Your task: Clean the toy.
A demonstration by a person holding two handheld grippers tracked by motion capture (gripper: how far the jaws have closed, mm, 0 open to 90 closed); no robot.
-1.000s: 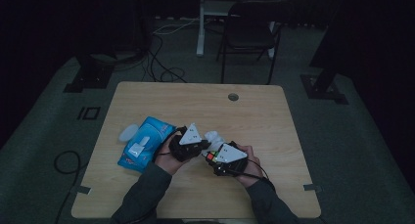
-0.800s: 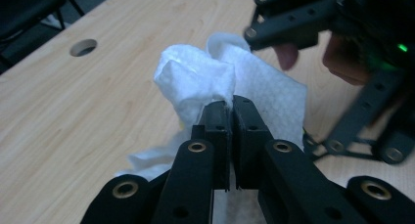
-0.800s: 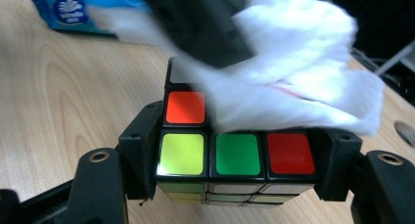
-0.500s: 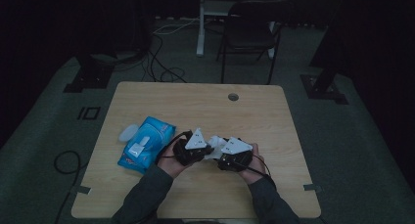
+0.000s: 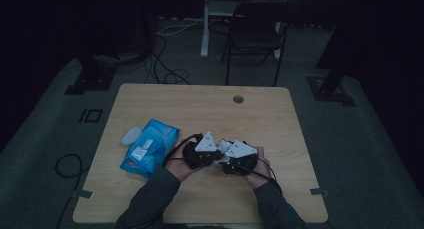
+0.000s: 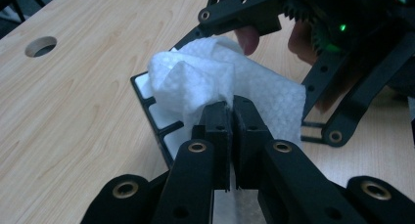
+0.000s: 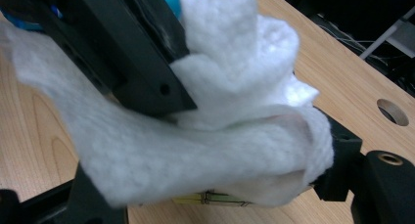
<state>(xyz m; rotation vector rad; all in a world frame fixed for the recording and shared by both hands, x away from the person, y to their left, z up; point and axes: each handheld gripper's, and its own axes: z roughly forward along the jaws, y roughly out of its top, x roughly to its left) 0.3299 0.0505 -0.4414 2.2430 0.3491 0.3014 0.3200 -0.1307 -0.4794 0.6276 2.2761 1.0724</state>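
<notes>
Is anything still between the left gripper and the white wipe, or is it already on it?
Nothing visible stands between them. In the left gripper view the left gripper has its jaws shut on a fold of the white wipe. The right gripper sits close behind the wipe, over the wooden table.

Dark room (chair behind table).

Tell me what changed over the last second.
The right gripper drew slightly in toward the left gripper, so the two meet over the white wipe. The left gripper stays clamped on it. The blue wipes pack and table stayed put.
</notes>
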